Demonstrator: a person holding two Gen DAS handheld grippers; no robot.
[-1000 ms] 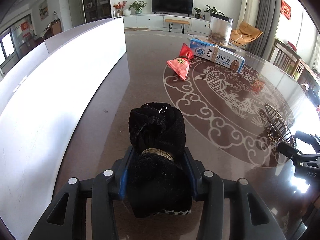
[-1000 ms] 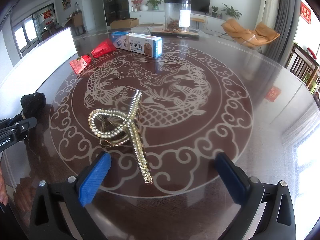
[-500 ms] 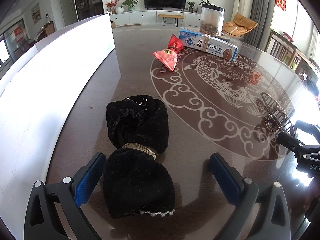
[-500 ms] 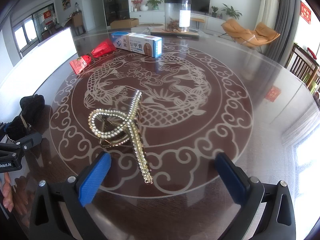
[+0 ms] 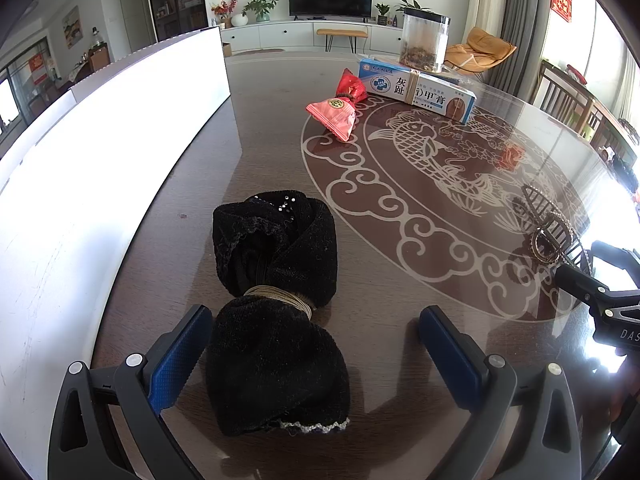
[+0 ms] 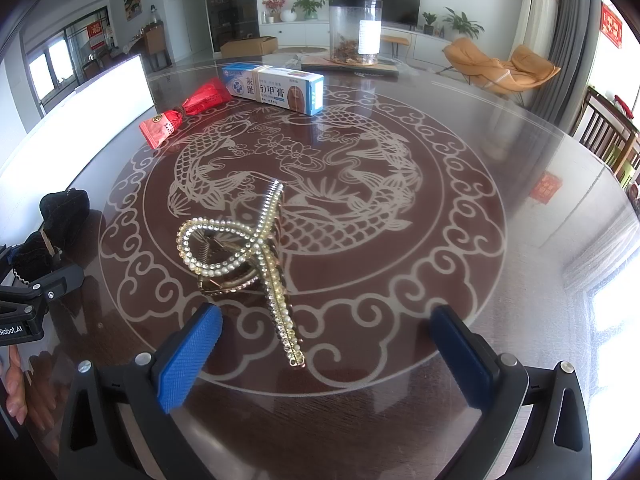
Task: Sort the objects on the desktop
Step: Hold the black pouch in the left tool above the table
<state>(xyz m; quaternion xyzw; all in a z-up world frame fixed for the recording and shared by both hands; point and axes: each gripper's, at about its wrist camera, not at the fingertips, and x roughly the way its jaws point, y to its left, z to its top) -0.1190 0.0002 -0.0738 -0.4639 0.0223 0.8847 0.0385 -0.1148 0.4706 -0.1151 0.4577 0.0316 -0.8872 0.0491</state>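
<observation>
1. The left gripper (image 5: 316, 344) stands with its jaws spread wide, blue pads well apart; the jaws have just been opening, and the black cloth bundle (image 5: 276, 312) lies between them, against the left pad and clear of the right one.
2. The bundle rests on the dark round table (image 5: 260, 120), tied at its waist with a pale elastic band (image 5: 280, 296), one end near the gripper, the other pointing away.
3. The right gripper (image 6: 324, 348) is also spread wide, pinching nothing. The rhinestone hair claw (image 6: 240, 256) lies on the table with its near tip reaching between the two pads, touching neither.
4. Farther back on the table, a red candy packet (image 6: 180, 114) lies just beside a blue and white medicine box (image 6: 276, 88) bound with a rubber band.
5. Behind the box stands a clear plastic jar (image 6: 355, 32) with brown contents at the bottom.
6. A white panel (image 5: 100, 152) runs along the table's left side, near the bundle.
7. In the right wrist view, fingers (image 6: 16, 384) of the person's hand show at the lower left edge, below the left gripper.
</observation>
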